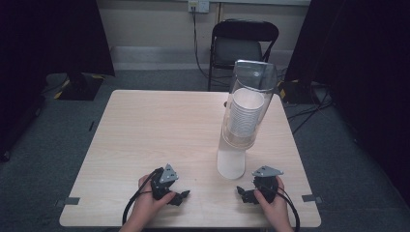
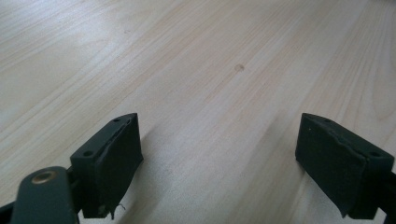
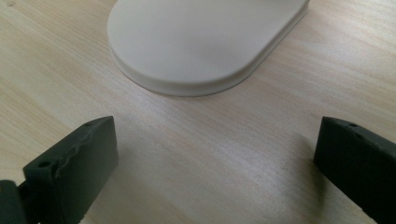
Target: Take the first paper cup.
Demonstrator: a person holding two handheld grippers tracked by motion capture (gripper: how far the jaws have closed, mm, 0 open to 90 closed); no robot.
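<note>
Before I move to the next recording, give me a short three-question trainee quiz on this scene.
1. True or false: the right gripper is shut on a cup.
2. What fills the clear tube of the cup dispenser?
3. Which gripper is nearer the dispenser's white base: A) left gripper, B) right gripper?

Key: 1 false, its jaws stand open over bare table. 2 a stack of white paper cups. 3 B.

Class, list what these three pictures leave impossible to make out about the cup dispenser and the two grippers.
- Cup dispenser, high view: cup count; the stacked rims are too small.
- White base, right gripper view: far part cut off by the top edge.
- Left gripper and right gripper, high view: jaws too small and dark.
</note>
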